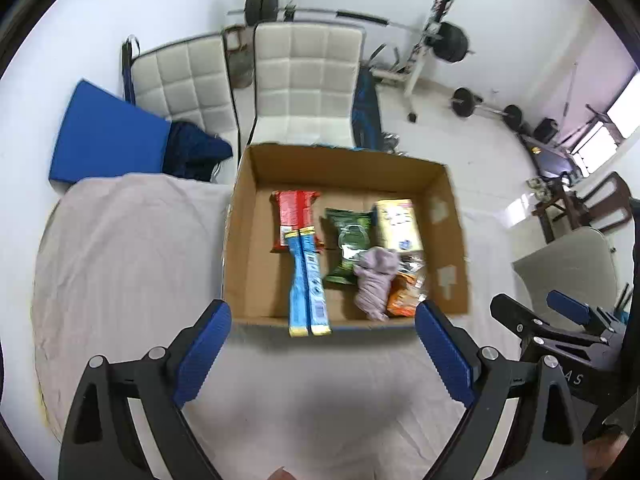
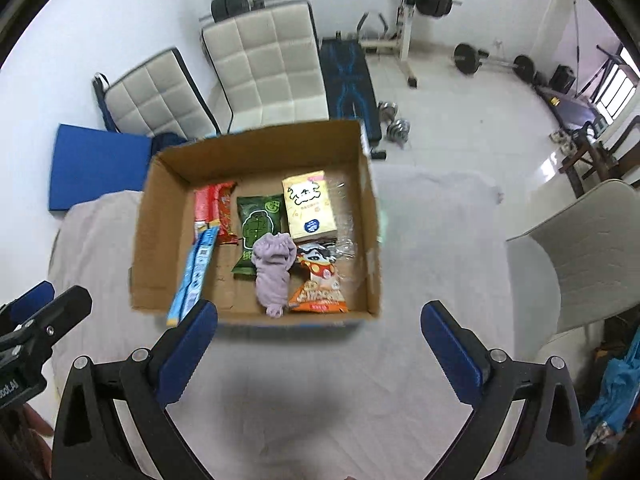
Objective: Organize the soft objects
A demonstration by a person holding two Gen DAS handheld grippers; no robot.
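L wrist view: left gripper [image 1: 323, 342] fingers wide apart, empty, above cloth.
R gripper: right gripper [image 2: 319, 340] spread apart too, empty.
Sock: purple sock [image 2: 274, 270] inside cardboard box [image 2: 256, 148], among snack packs.

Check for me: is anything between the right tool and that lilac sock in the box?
Only the near wall of the cardboard box stands between the open right tool and the lilac sock. The box is open on top and nothing covers the sock. The orange snack bag lies against its right side, and the green packet is on its left.
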